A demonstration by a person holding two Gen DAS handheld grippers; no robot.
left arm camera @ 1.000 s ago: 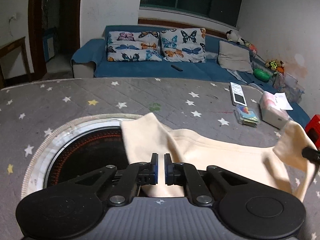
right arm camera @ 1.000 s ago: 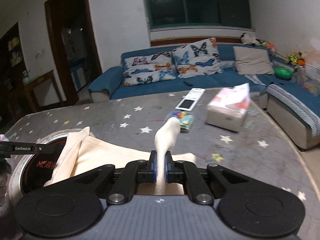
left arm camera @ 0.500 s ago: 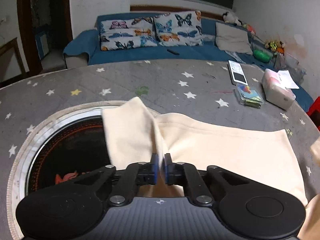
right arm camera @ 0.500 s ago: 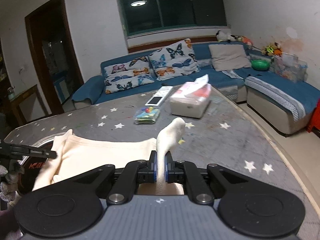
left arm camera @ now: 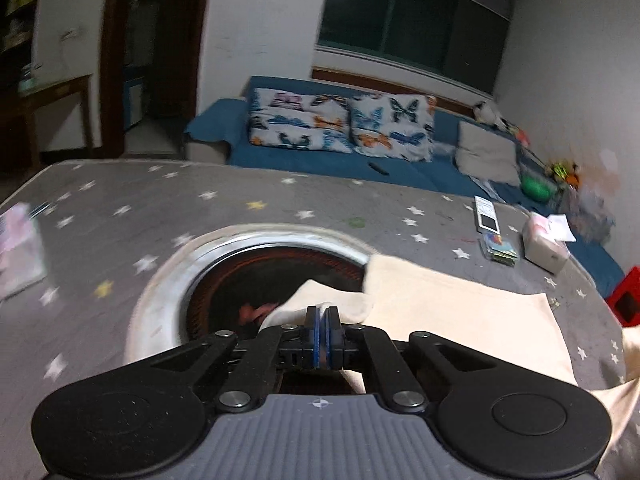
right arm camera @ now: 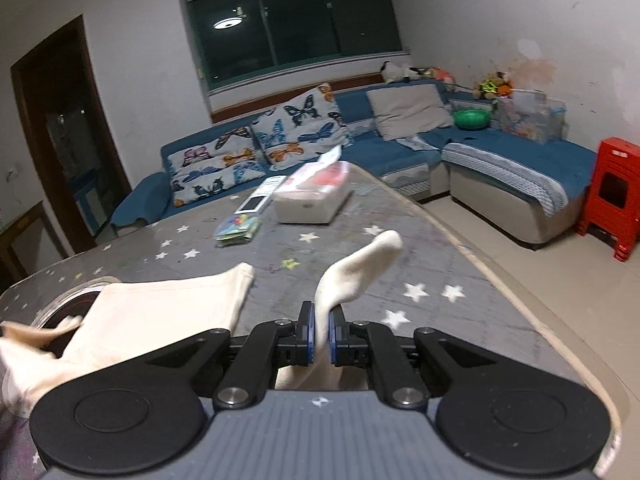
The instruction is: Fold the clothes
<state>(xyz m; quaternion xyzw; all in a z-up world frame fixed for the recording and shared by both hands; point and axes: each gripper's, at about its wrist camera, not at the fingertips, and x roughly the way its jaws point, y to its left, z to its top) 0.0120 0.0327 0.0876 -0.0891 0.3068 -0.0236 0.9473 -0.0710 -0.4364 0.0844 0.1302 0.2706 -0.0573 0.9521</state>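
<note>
A grey table (left arm camera: 120,216) printed with stars is being seen from both wrist cameras, with a round metal-rimmed recess (left arm camera: 256,256) sunk into its top; the inside of the recess is dark with a reddish pattern, and what it holds cannot be told beyond the cloth hanging over it. A cream garment (left arm camera: 460,320) is being spread flat across the table, plain and unpatterned, with one corner lying over the rim of the recess. A tissue box (right arm camera: 312,200) is sitting on the far part of the table, with a white remote control (right arm camera: 260,196) and a small colourful packet (right arm camera: 236,230) just beside it.

A thick fold of the garment is being clamped by the right gripper (right arm camera: 321,338), the cloth passing between the jaws and a curled end rising beyond them, above the table near its edge. The jaws of the left gripper (left arm camera: 321,334) are being held tight together over the recess, with a bunched corner of the garment lying just past their tips; whether any cloth is being pinched between them cannot be told, as the view is blurred.
</note>
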